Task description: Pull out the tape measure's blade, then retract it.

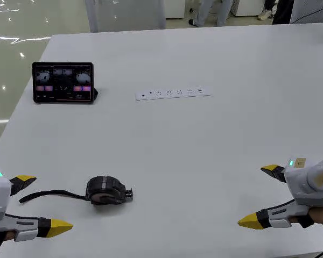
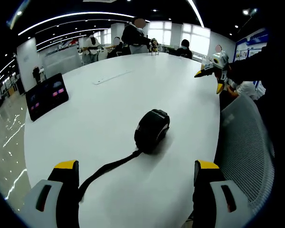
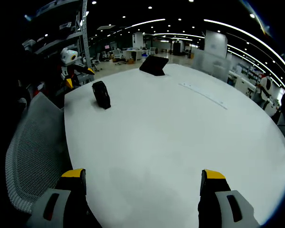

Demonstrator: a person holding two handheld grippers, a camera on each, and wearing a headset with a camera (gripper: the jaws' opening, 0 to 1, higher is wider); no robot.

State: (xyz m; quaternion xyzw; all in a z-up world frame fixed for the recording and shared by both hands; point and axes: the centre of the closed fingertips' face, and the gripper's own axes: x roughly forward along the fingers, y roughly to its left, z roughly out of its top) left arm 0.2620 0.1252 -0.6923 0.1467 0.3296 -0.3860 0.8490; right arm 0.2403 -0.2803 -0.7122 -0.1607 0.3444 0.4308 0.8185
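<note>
A black tape measure (image 1: 107, 190) lies on the white table (image 1: 204, 150) near the front left, its black wrist strap (image 1: 48, 194) trailing left. Its blade is inside the case. My left gripper (image 1: 43, 204) is open at the front left corner, jaws spread, a short way left of the tape measure (image 2: 152, 129); the strap (image 2: 109, 167) runs back between the jaws. My right gripper (image 1: 266, 196) is open at the front right, far from the tape measure (image 3: 101, 94), nothing between its fingers. The left gripper (image 3: 78, 71) appears far off in the right gripper view, the right gripper (image 2: 213, 71) in the left gripper view.
A tablet (image 1: 63, 82) stands propped at the back left. A white power strip (image 1: 172, 93) lies flat in the middle of the table. A mesh chair (image 3: 33, 147) sits at the table's near edge. People stand beyond the far side.
</note>
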